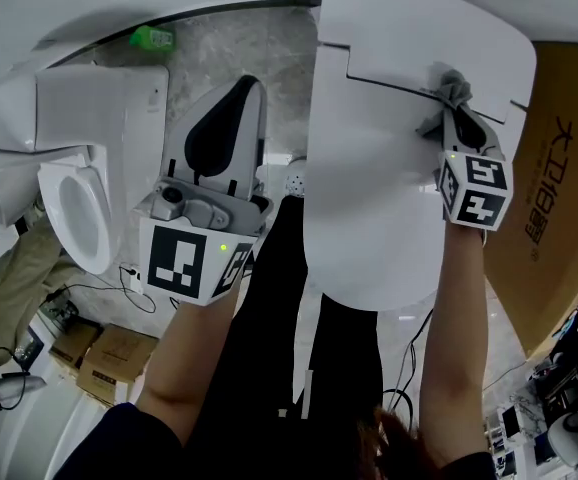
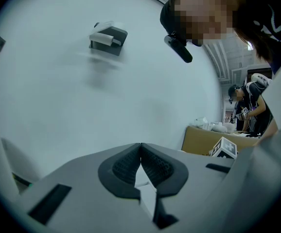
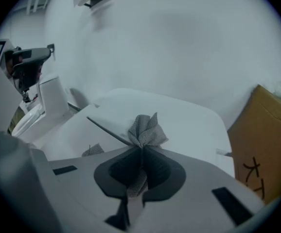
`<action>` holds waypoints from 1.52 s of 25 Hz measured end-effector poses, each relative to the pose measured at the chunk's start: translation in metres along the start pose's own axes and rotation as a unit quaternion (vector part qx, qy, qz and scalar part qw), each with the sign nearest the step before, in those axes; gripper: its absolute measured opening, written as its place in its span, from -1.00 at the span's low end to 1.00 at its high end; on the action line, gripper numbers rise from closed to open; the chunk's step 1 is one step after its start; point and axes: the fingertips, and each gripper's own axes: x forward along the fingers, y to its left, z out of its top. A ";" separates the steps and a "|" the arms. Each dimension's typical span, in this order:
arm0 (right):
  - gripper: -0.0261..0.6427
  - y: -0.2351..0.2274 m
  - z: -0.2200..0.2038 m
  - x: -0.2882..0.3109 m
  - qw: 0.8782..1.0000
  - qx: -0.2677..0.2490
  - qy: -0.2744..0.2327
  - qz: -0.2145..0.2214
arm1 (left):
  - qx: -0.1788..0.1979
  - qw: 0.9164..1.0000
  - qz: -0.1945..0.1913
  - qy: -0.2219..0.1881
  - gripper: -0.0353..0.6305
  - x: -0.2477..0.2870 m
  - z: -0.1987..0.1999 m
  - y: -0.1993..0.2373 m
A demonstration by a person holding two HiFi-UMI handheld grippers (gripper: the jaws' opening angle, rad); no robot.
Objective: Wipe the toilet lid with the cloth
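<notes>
The white toilet lid fills the upper right of the head view, closed and seen from above. My right gripper is shut on a grey cloth, pressed on the lid near its back hinge line. In the right gripper view the cloth bunches out past the closed jaws, with the lid spread beyond. My left gripper hovers left of the lid over the floor, jaws shut with nothing between them. The left gripper faces a white wall.
A second white toilet with an open bowl stands at the left. A brown cardboard panel leans right of the lid. Cardboard boxes and cables lie on the floor. Another person stands in the background.
</notes>
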 end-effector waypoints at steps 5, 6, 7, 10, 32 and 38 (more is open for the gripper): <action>-0.82 0.077 0.033 0.017 0.997 -0.041 -0.012 0.063 | 0.000 1.000 0.002 0.000 -0.83 -0.001 -0.001 0.002; -0.82 0.091 0.038 0.019 0.996 -0.048 -0.013 0.074 | 0.000 1.000 0.003 0.000 -0.83 -0.002 -0.001 0.003; -0.82 0.105 0.043 0.022 0.995 -0.055 -0.013 0.086 | 0.001 1.000 0.004 0.000 -0.83 -0.002 -0.001 0.004; -0.82 0.146 0.055 0.029 0.989 -0.082 -0.016 0.119 | 0.000 1.000 0.007 0.001 -0.83 -0.003 -0.002 0.006; -0.82 0.031 0.004 -0.002 0.993 -0.097 0.006 0.064 | 0.008 1.000 -0.029 0.007 -0.83 0.011 -0.003 -0.022; -0.82 -0.046 -0.029 -0.020 0.998 -0.064 0.024 -0.006 | 0.011 0.999 -0.044 0.010 -0.83 0.016 -0.004 -0.039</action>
